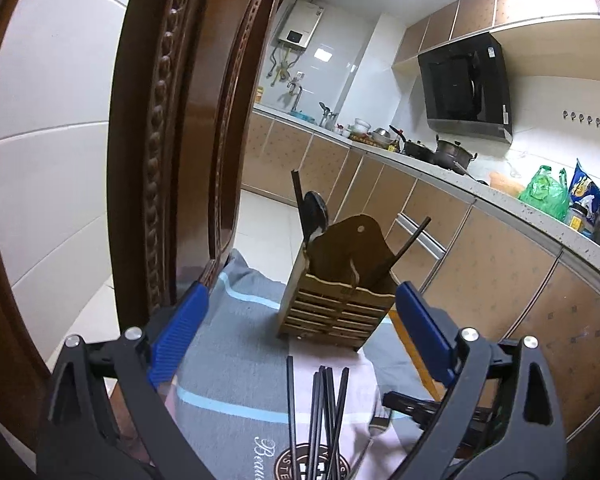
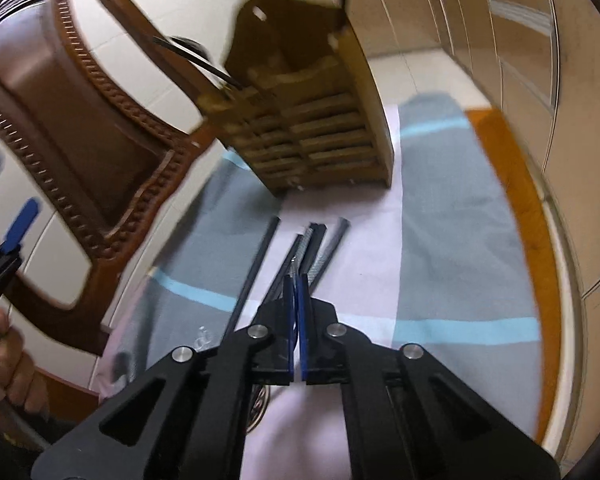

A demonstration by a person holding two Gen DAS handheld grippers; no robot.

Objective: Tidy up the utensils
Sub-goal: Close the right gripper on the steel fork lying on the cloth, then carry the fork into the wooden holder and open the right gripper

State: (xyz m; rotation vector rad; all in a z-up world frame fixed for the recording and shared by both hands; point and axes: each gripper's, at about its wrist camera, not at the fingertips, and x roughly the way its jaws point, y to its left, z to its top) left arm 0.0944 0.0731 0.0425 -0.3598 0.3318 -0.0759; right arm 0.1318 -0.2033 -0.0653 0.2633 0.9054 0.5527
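Several chopsticks (image 2: 300,252) lie under the shut right tool (image 2: 296,284).

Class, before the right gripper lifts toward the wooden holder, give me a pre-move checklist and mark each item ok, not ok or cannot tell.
1. Right gripper shut over the loose chopsticks: ok.
2. One chopstick actually pinched: cannot tell, blurred.
3. Left gripper open, holding nothing: ok.
4. Wooden holder upright on the cloth: ok.
5. Holder has room beside its chopsticks and spoon: ok.
6. Fork out of the grip: cannot tell.

Bright indoor light; ceiling glare top right; right view motion-blurred; edges bowed.
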